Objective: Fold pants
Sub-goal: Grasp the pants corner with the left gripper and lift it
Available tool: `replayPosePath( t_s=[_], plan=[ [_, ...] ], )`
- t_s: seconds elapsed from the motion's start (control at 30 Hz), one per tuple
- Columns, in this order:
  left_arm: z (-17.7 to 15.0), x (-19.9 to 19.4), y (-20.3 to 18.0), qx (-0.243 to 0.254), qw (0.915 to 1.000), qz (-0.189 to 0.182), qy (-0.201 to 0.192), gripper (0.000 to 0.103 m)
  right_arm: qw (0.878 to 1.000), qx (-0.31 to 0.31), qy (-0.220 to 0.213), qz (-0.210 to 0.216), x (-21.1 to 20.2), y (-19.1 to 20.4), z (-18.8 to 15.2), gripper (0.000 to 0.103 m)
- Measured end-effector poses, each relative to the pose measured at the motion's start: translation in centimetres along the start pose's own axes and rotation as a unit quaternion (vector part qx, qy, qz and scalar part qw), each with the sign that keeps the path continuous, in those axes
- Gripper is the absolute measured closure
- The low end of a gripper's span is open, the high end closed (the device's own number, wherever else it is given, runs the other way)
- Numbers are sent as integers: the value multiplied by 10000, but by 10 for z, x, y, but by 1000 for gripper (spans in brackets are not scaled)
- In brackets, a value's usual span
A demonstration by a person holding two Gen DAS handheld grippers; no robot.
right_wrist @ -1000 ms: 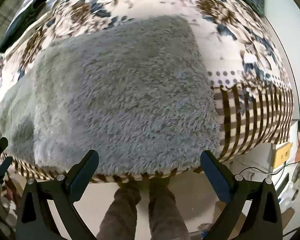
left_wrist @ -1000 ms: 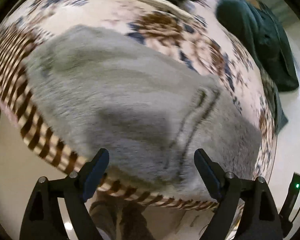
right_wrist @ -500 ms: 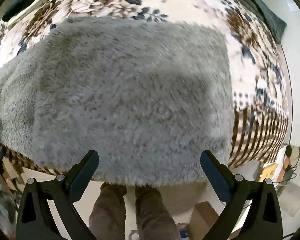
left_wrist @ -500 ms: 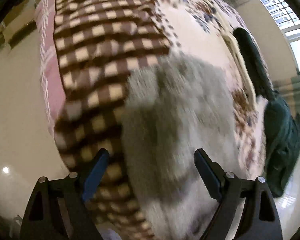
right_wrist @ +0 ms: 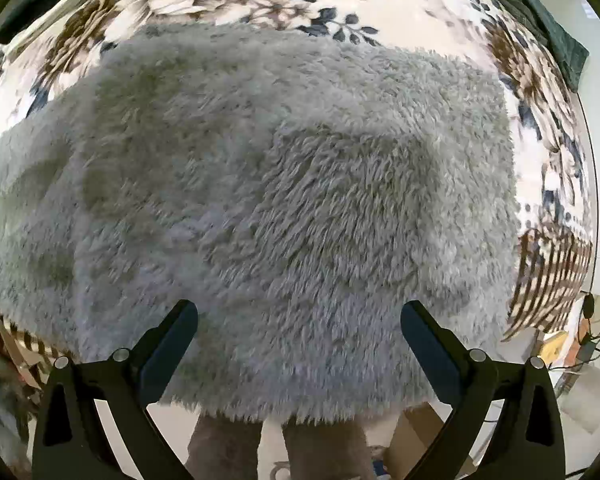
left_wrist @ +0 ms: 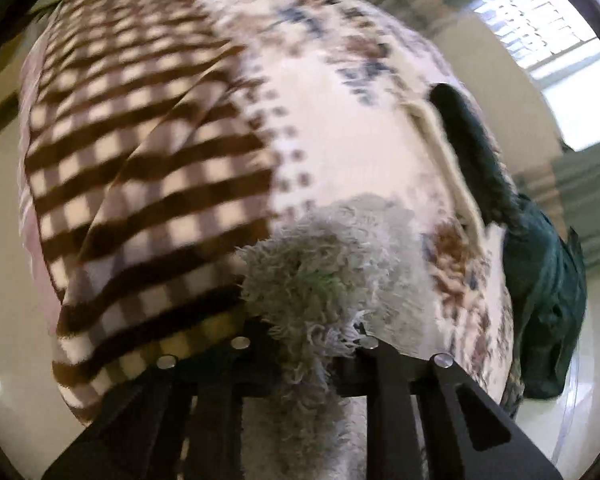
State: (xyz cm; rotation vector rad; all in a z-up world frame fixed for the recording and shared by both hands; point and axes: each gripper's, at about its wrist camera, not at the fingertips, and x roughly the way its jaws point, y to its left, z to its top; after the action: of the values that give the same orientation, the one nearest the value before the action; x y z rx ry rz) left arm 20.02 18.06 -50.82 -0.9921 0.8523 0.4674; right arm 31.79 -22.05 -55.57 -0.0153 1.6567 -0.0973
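On the flowered bedspread point(right_wrist: 400, 8) the grey fleece pants point(right_wrist: 260, 184) are lying spread flat, filling the middle of the right wrist view from 9 o'clock to 3 o'clock, with their near edge hanging just over the bed's side at 6 o'clock. Above that edge the right gripper point(right_wrist: 299, 336) is hovering with its fingers released and spread wide, the fleece showing between them but no pad pressing on it. Below, at 6 o'clock, the person's legs point(right_wrist: 276, 452) are standing on the pale floor. Over in the left wrist view, the left gripper point(left_wrist: 304, 344) has just been closing and is now clenching a tuft of the pants' edge point(left_wrist: 324, 272) at 6 o'clock, the fleece bunching up between its drawn-together fingers. A brown checked border point(left_wrist: 140, 168) is stretching away toward 10 o'clock, and a dark green garment point(left_wrist: 544, 292) is lying at 3 o'clock by the bed's far edge
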Motion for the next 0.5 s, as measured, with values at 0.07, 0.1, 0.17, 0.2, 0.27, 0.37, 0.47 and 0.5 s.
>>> replayPosePath(
  t_s=[0.07,0.1,0.17,0.2,0.27,0.37,0.47,0.5],
  plan=[
    [-1,-14,-12,192,9998,-34,-71,89,9999,29,-37,96,2,-3,3,0],
    [-2,-23,-20,313,9994,-95,-118,89,9998,3,-88,166,2,-4,5,0],
    [-8,-47,-39,633,9976,-114,-245,89,9994,-98,-202,276,1,-6,7,0],
    [-13,-59,-51,818,9960,-148,-313,89,9991,-145,-223,330,1,-7,8,0],
    [-28,-86,-77,1260,9907,-195,-484,90,9981,-210,-201,542,2,-14,8,0],
    [-61,-119,-121,1819,9804,-454,-603,90,9963,-179,-245,810,-4,-37,6,0],
    [-102,-136,-170,2153,9719,-853,-430,90,9946,-77,-304,994,-16,-81,-2,0],
    [-124,-139,-191,2284,9673,-1067,-276,90,9944,-26,-312,1013,-19,-95,-4,0]
  ],
)
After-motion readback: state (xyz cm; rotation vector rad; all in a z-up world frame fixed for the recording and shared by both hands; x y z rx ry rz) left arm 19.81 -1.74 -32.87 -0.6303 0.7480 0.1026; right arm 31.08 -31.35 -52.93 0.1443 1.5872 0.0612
